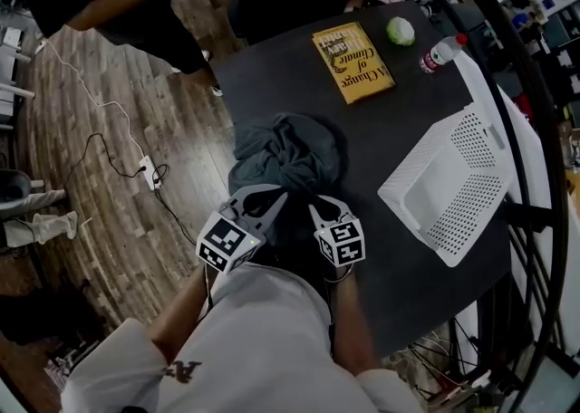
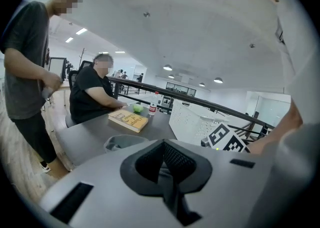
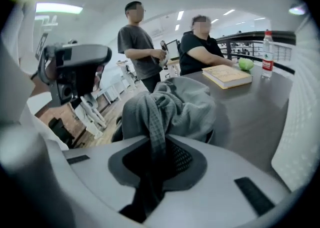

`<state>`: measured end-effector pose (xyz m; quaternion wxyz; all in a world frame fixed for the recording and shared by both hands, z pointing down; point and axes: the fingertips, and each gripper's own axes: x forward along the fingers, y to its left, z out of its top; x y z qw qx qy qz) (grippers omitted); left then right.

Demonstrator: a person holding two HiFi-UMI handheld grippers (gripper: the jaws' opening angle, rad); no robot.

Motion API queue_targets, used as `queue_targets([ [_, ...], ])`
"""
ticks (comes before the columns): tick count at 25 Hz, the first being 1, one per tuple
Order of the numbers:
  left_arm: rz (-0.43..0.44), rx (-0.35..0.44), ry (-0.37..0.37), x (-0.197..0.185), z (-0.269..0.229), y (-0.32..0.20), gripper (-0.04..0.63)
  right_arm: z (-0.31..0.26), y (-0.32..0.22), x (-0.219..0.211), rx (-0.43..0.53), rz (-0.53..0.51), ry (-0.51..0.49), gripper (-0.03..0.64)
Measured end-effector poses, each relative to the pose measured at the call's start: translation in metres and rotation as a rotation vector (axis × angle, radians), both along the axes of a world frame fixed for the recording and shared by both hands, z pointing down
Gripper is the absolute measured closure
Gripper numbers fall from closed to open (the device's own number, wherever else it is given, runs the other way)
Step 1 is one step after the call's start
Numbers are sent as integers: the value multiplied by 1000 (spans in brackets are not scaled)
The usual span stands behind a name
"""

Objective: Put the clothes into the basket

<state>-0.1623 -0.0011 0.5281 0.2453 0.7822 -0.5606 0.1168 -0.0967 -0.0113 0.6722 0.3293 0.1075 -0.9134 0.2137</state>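
Right gripper [image 3: 153,148] tight on half-hidden clothes [image 3: 182,107]

**Dark surface, five things on it**

The dark surface [image 1: 381,130] carries a grey heap of clothes [image 1: 285,158], touching the fingers [image 1: 319,213]. Beyond the heap are a yellow book [image 1: 353,62], a green round thing [image 1: 400,31] and an upright bottle [image 1: 441,52]. A white basket [image 1: 480,135] sits to the fingers' right.

Head view looks steeply down on the table [image 1: 381,130]; both gripper views skim across it, sharing the book [image 1: 353,62].
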Motion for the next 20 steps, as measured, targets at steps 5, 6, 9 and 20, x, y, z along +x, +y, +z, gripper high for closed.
queue_targets([
  [5, 23, 18, 9, 5, -4, -7, 591, -31, -11, 0, -86, 134, -143, 555],
  [6, 28, 23, 11, 6, -6, -9, 591, -37, -12, -1, -97, 151, -168, 557],
  [9, 45, 35, 13, 10, -11, -14, 591, -56, -15, -5, -135, 203, -247, 557],
  [20, 89, 92, 38, 9, -34, -31, 591, -124, -27, -13, -161, 307, -440, 558],
])
